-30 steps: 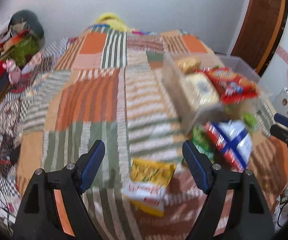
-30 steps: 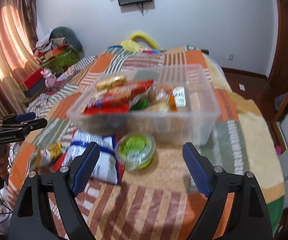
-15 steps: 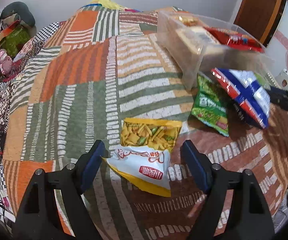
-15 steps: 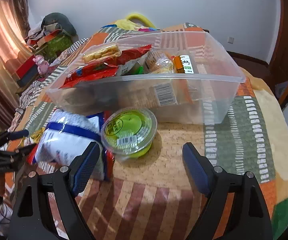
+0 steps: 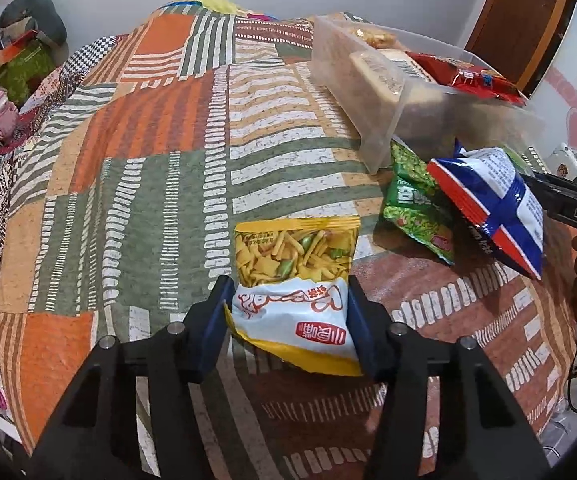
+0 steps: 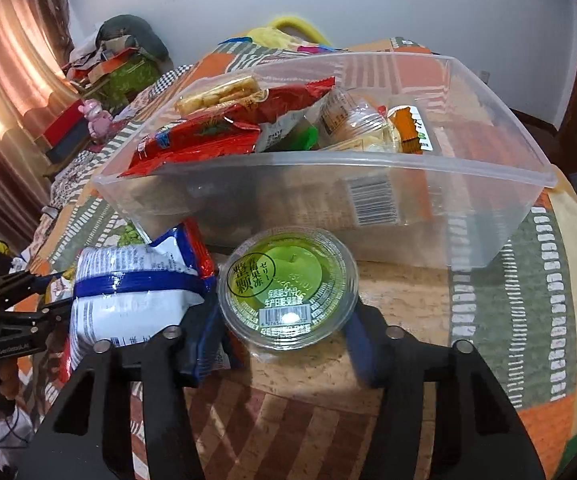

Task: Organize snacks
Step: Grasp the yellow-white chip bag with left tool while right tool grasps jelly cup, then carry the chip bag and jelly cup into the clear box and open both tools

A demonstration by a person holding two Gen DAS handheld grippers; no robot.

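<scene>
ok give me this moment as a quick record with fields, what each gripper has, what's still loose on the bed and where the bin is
left gripper: jaws just closed onto the yellow and white snack bag, pads against both its sides
right gripper: jaws just closed around the green jelly cup
still loose: green pea bag, blue and white bag, on the patchwork bedspread
bin: clear plastic bin just behind the cup, already holding several snacks
done: neither item lifted yet
</scene>
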